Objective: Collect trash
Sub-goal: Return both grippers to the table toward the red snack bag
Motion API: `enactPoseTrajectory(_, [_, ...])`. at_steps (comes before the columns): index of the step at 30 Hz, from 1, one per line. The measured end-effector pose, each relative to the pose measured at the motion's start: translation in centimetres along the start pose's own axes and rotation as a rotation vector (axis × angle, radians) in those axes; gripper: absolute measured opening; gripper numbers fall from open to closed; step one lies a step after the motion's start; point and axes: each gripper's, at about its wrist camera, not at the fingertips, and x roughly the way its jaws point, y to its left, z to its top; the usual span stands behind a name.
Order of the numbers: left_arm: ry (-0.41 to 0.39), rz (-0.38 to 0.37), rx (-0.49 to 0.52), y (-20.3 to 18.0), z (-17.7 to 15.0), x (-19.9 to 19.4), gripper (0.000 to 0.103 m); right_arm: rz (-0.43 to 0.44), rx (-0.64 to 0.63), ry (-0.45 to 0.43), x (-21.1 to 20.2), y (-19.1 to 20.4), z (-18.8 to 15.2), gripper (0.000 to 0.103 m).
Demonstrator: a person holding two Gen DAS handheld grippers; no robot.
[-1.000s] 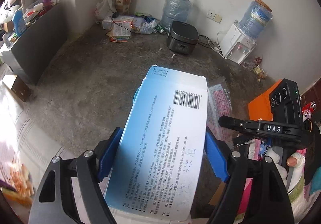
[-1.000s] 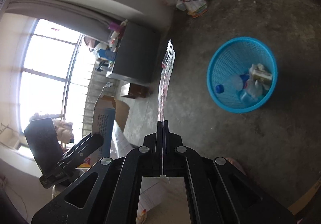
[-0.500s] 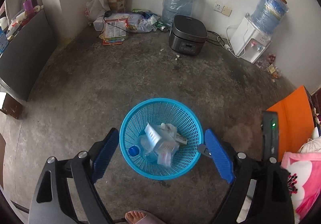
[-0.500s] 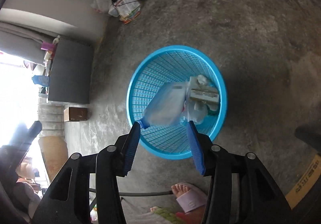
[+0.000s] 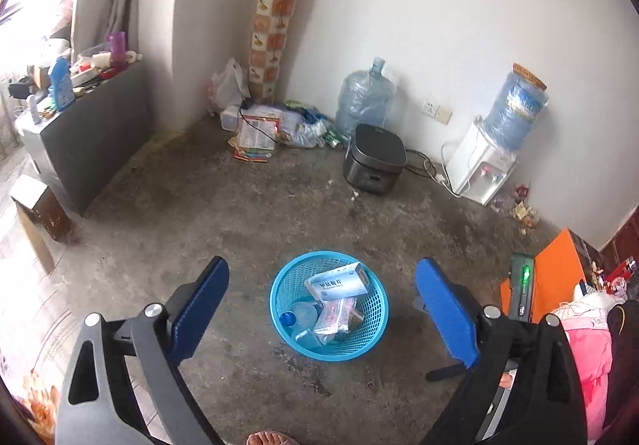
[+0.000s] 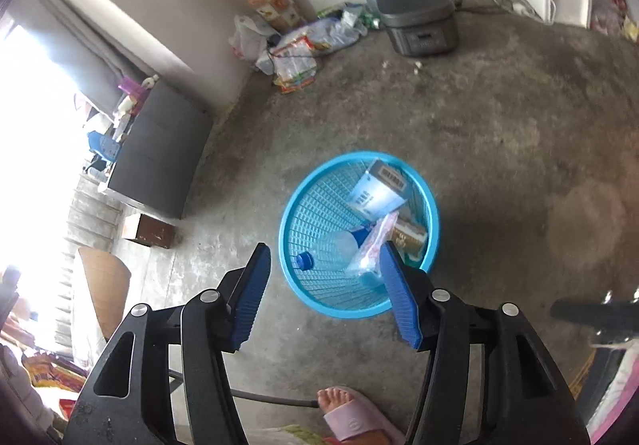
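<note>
Both of our tools have let go since a second ago: the left hand-held gripper [image 5: 321,319] and the right hand-held gripper [image 6: 324,291] now hang spread wide and empty above the blue basket [image 5: 279,305] on the concrete floor [image 5: 239,213]. Inside it we see the white-and-blue box [image 5: 337,281] on top, the plastic wrapper [image 5: 335,315] and a clear bottle [image 5: 297,315] beside it.
</note>
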Motion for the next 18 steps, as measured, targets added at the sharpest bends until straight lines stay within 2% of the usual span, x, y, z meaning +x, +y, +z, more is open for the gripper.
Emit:
enactPoseTrajectory(5, [-0.108,0.119,-0.069,2.1,-2.0,-7.5,0.097,0.009,-0.184,-0.161,-5.4,4.6,-1.1,0.078])
enactPoseTrajectory(8, [-0.162,0.199,-0.064,3.1,-3.9,-11.9,0.097,0.025,-0.293,-0.231,-7.7,7.1,-2.3,0.088])
enactPoseTrajectory(10, [-0.175,0.226,-0.059,3.9,-5.2,-14.7,0.097,0.032,-0.378,-0.279,-9.3,8.9,-3.3,0.094])
enactPoseTrajectory(15, [-0.260,0.304,-0.105,6.5,-9.3,-22.2,0.097,0.069,-0.535,-0.400,-12.6,12.9,-6.3,0.095])
enactPoseTrajectory(18, [-0.292,0.353,-0.146,8.8,-12.3,-26.4,0.097,0.146,-0.587,-0.397,-13.3,14.8,-7.6,0.095])
